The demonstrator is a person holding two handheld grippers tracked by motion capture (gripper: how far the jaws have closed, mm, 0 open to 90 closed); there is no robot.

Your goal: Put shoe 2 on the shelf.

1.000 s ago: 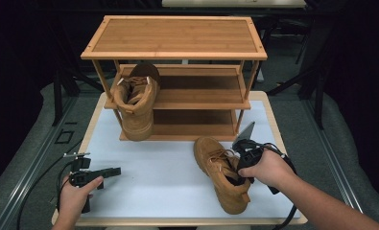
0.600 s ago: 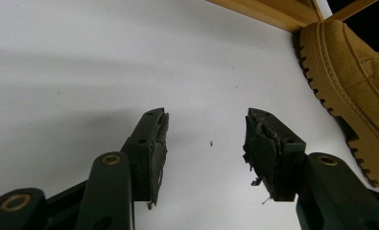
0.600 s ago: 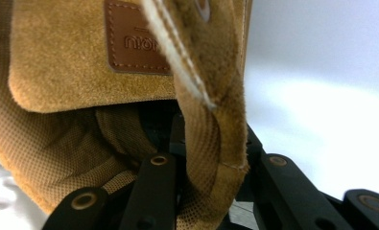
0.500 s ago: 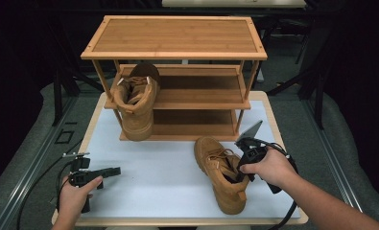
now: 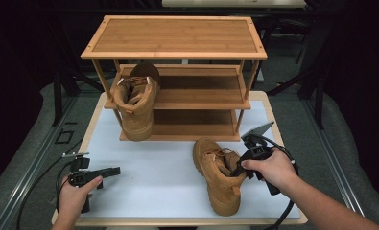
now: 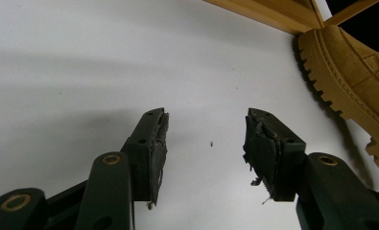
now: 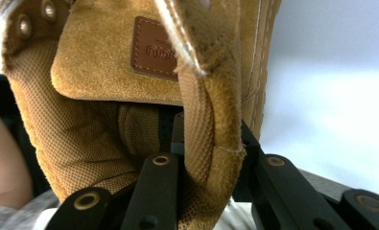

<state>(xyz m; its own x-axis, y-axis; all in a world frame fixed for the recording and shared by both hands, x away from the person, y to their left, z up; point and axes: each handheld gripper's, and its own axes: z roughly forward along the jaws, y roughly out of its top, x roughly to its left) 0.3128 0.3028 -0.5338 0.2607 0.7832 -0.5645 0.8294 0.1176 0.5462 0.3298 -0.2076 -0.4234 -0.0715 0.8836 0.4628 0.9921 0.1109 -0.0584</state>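
A tan suede boot (image 5: 215, 167) lies on the white table (image 5: 144, 167), toe toward the shoe rack. My right gripper (image 5: 236, 170) is shut on the side of its collar; in the right gripper view the two jaws pinch the collar edge (image 7: 211, 120) beside the tongue's leather label. A second matching boot (image 5: 136, 103) stands at the left end of the wooden shoe rack (image 5: 177, 36), toe down toward the table. My left gripper (image 5: 115, 170) rests low at the table's front left, open, with nothing between its worn pads (image 6: 156, 143).
The rack has three tiers and stands across the back of the table; its lower shelves are bare right of the boot. The left gripper view catches the lying boot's ridged sole (image 6: 340, 91) and the rack's bottom rail (image 6: 268, 14). Cables trail off the front edge.
My right gripper has shifted slightly to the right at the boot's collar. The left gripper and both boots have stayed where they were.
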